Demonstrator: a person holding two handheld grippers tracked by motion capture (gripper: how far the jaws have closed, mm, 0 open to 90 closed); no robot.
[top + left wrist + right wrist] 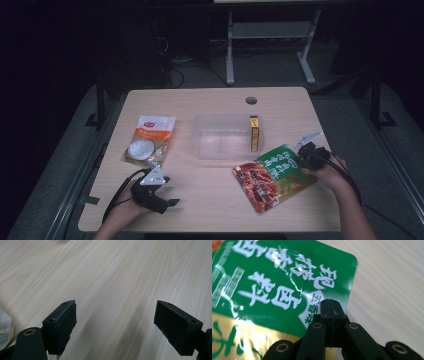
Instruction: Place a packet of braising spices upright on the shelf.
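A food pouch (pixel 274 175), green at the top and red and gold below, lies at the right of the table (pixel 210 200). My right gripper (pixel 303 156) is at its upper right corner. In the right gripper view the jaws are pressed together at the green edge of the pouch (pixel 274 285), so the right gripper (pixel 331 308) is shut on it. My left gripper (pixel 162 195) rests low near the table's front left. Its jaws stand wide apart over bare wood, and the left gripper (pixel 115 320) holds nothing.
A clear plastic tub (pixel 220 137) stands mid-table with a small yellow box (pixel 255 133) upright at its right end. A white and orange packet (pixel 149 140) lies to the left; its corner (pixel 5 327) shows beside my left jaws. A round hole (pixel 251 100) marks the far edge.
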